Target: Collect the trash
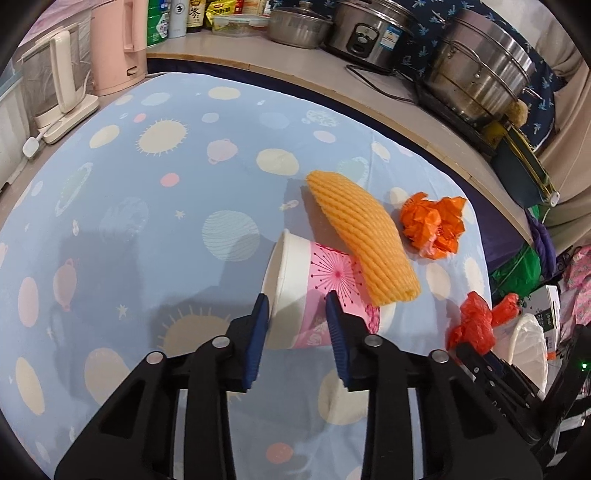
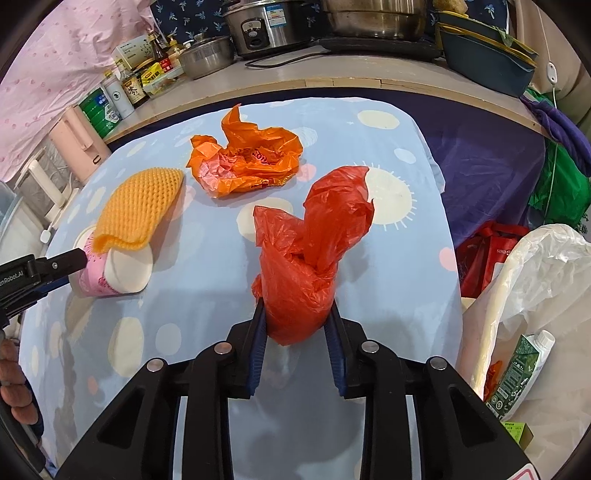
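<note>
The paper cup (image 1: 314, 291) is lying on its side on the surface (image 1: 147, 221), long axis running left to right, directly ahead of the left claw (image 1: 297, 306), whose parted fingers are straddling its body without visibly squeezing. A foam net (image 1: 364, 236) is resting across it. The right claw (image 2: 295, 314) is pinching a red bag (image 2: 310, 258); the white-lined bin (image 2: 524, 288) sitting just right holds a carton.

Way out past the jaws there's a counter packed with a rice cooker (image 1: 369, 37), a lidded steel pot (image 1: 299, 24), a big steamer pot (image 1: 480, 70) further right, and a pink kettle (image 1: 118, 48) off left. Planet-print tablecloth (image 1: 147, 206) underneath.
</note>
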Tool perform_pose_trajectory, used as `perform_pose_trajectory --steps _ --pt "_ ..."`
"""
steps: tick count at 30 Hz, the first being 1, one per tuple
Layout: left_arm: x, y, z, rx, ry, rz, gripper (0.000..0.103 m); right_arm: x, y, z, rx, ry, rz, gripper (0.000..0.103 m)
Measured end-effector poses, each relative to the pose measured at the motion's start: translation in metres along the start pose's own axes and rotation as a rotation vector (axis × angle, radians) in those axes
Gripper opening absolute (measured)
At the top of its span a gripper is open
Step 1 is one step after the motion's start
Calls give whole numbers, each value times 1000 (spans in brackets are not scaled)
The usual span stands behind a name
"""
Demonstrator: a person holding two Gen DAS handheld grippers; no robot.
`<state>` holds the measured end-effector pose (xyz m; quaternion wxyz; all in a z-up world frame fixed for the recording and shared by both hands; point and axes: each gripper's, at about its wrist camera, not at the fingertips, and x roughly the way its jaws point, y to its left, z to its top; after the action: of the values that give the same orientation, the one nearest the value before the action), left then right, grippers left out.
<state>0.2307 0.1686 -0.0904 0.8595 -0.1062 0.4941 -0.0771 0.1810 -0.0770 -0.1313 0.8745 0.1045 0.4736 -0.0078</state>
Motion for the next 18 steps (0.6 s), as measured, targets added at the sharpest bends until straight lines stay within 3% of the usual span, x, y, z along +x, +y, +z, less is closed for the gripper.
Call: perform_pose_trajectory --steps 7,15,17,18 --pt "-16 -3 -17 0 19 -24 5 -19 4 -5 -12 -25 22 27" --pt "-33 -6 -51 8 41 -23 5 -43 5 -19 -26 -41 39 27" --pt "-41 -7 -52 8 1 -8 9 -48 4 -21 -23 -43 42 27" --pt "-44 -8 -49 22 -11 -2 21 -49 3 -23 -21 -45 44 27"
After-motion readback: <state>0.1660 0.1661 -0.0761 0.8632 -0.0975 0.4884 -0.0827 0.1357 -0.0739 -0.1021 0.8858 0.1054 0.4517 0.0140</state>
